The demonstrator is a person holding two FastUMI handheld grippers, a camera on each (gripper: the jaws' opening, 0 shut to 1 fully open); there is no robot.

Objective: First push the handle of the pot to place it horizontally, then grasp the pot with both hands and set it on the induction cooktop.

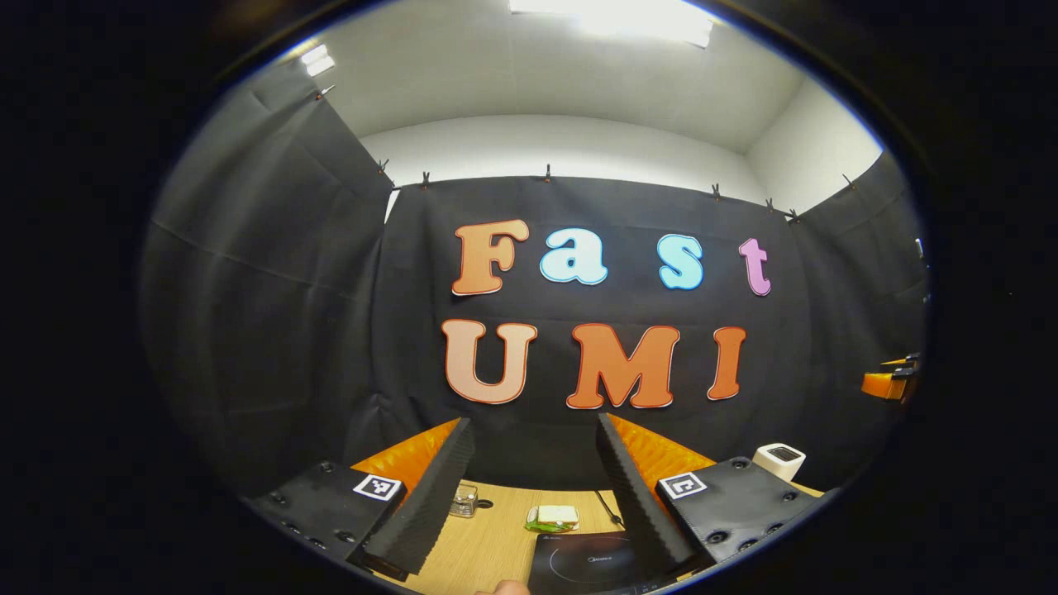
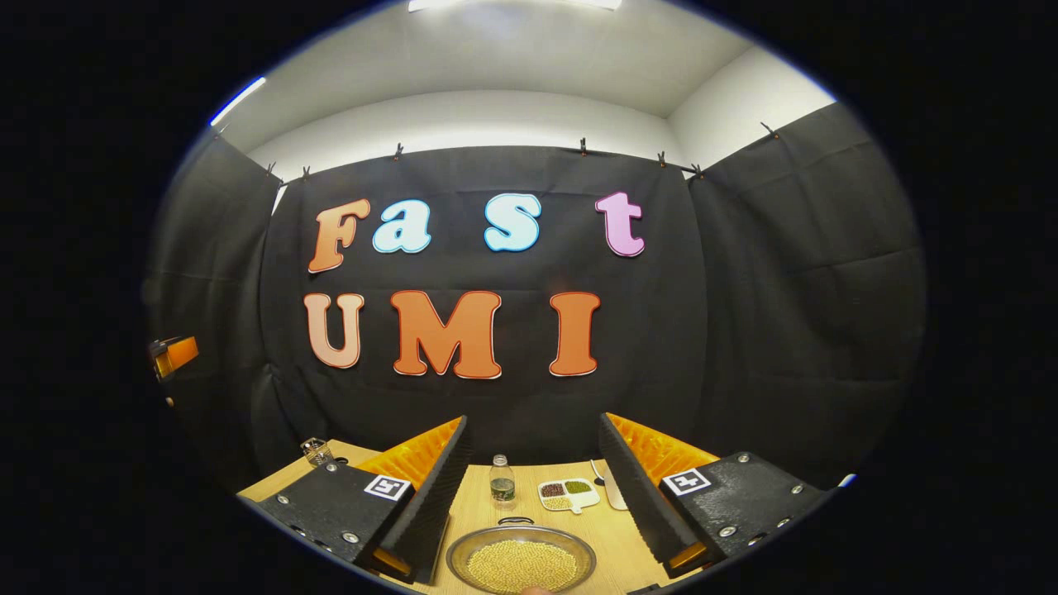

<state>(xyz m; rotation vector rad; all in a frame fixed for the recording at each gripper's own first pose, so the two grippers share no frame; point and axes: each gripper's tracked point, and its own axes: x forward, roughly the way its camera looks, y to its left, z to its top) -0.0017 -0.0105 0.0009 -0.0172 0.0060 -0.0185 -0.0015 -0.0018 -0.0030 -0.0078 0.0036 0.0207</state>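
Note:
A round metal pot (image 2: 521,564) holding yellow grains sits on the wooden table just ahead of my right gripper (image 2: 532,420), low between its fingers and touching neither. A small dark loop handle (image 2: 515,521) shows at the pot's far rim. My right gripper is open and holds nothing. The black induction cooktop (image 1: 588,564) lies on the table low between the fingers of my left gripper (image 1: 535,420), which is open and holds nothing. A fingertip (image 1: 504,588) shows at the bottom edge of the left gripper view.
Beyond the cooktop lie a green and white pad (image 1: 552,518), a glass jar (image 1: 464,500) and a cable (image 1: 610,511). A white box (image 1: 779,459) stands right. Behind the pot are a small bottle (image 2: 501,479), a divided dish of beans (image 2: 566,494) and a white spoon (image 2: 612,492).

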